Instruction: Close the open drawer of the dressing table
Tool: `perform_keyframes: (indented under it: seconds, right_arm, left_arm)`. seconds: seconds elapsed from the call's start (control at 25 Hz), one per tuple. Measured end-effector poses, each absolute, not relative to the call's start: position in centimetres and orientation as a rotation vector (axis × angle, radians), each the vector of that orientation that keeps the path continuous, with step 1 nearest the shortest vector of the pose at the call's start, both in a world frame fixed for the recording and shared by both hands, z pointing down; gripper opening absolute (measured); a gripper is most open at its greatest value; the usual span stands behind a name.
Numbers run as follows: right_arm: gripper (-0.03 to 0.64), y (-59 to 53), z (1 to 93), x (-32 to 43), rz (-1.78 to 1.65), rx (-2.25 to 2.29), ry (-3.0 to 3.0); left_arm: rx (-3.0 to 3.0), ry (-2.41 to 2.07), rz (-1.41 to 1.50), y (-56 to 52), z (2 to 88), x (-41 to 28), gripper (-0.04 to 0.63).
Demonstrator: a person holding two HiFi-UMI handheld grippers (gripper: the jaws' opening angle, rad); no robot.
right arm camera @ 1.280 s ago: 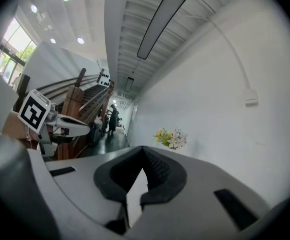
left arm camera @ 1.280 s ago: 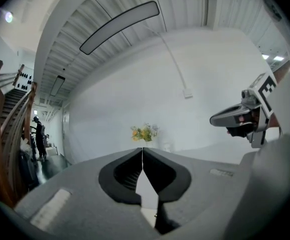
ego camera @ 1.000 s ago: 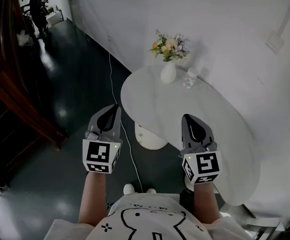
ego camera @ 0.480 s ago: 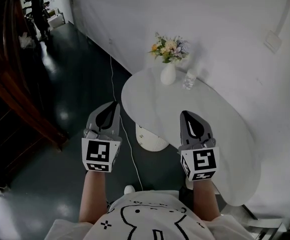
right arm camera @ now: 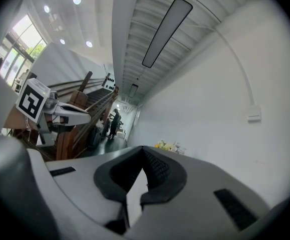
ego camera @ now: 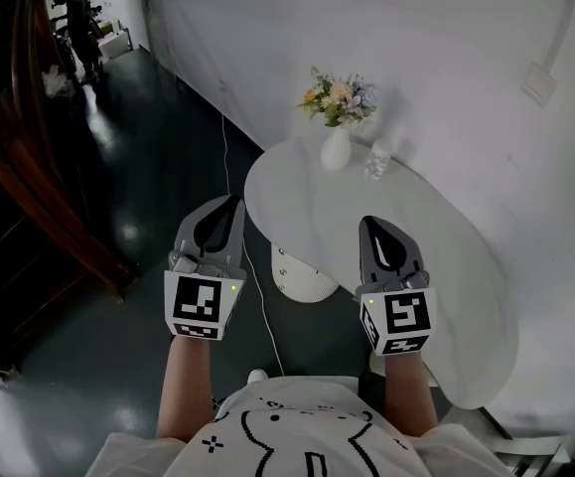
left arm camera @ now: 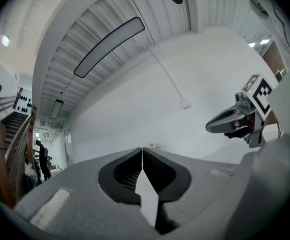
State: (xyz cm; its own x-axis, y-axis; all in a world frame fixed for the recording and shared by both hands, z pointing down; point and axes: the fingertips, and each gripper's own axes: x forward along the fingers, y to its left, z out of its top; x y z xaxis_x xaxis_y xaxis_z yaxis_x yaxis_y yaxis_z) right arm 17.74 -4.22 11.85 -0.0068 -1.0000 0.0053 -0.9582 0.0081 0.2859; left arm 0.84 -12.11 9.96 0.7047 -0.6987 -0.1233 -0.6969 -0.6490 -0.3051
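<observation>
The white oval dressing table point(ego camera: 436, 256) stands against the white wall, and no open drawer shows in any view. My left gripper point(ego camera: 227, 205) hangs over the dark floor just left of the table's near end, jaws shut and empty. Over the table's front edge my right gripper point(ego camera: 370, 227) is held, also shut with nothing in it. In the left gripper view the left gripper point(left arm camera: 142, 149) has its jaws pressed together, and the right gripper point(left arm camera: 235, 121) floats at the right. The right gripper view shows the right gripper point(right arm camera: 143, 148) closed.
A white vase of flowers point(ego camera: 335, 117) and a small glass object point(ego camera: 375, 159) stand at the table's far end. A round white base point(ego camera: 302, 274) sits beneath the table, and a cable point(ego camera: 257, 296) runs across the floor. A wooden staircase point(ego camera: 29, 197) stands at left. A person point(ego camera: 76, 28) is far off.
Almost nothing: both grippers hold their places, still shut, and the head view has shifted very slightly.
</observation>
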Motion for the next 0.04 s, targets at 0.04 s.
perform_keyframes:
  seconds: [0.04]
  right_arm:
    - [-0.005,-4.11,11.87,17.70,-0.298,2.055,-2.073]
  left_arm:
    - [-2.583,1.095,-0.006,-12.03,9.91,0.79,0.017]
